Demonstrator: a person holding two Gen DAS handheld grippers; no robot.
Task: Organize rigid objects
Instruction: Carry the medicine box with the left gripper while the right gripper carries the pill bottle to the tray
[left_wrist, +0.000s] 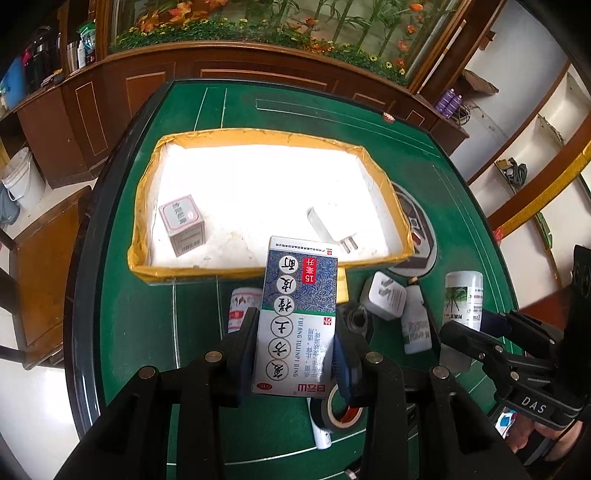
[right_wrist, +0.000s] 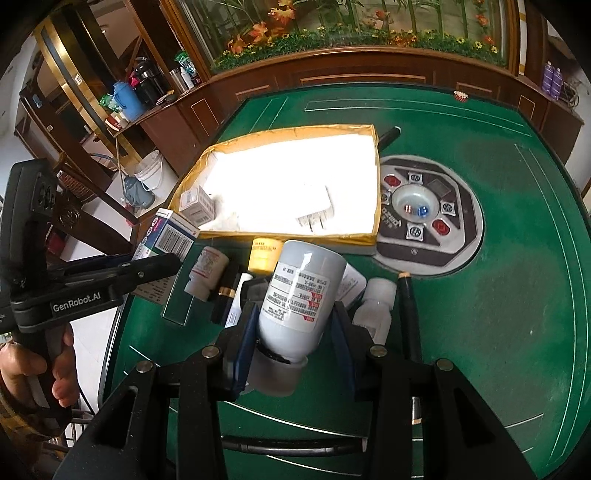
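Note:
My left gripper (left_wrist: 295, 350) is shut on a tall blue-and-white medicine box (left_wrist: 299, 317), held upright just in front of the yellow-taped tray (left_wrist: 140, 206). The tray holds a small grey box (left_wrist: 183, 225) and a white plug charger (left_wrist: 330, 227). My right gripper (right_wrist: 295, 332) is shut on a white pill bottle (right_wrist: 301, 295), cap end toward the camera, lifted above the green table (right_wrist: 498, 295). The left gripper (right_wrist: 147, 266) with its box (right_wrist: 170, 240) shows at the left of the right wrist view. The right gripper (left_wrist: 469, 332) and its bottle (left_wrist: 463, 299) show at the right of the left wrist view.
Loose items lie in front of the tray: a white charger (left_wrist: 384, 295), small white bottles (left_wrist: 415, 325), a red-labelled bottle (right_wrist: 207, 273), a yellow jar (right_wrist: 264, 254), a black tape roll (left_wrist: 334, 410) and a dark pen (right_wrist: 408, 310). A round dice panel (right_wrist: 424, 210) sits in the table's centre.

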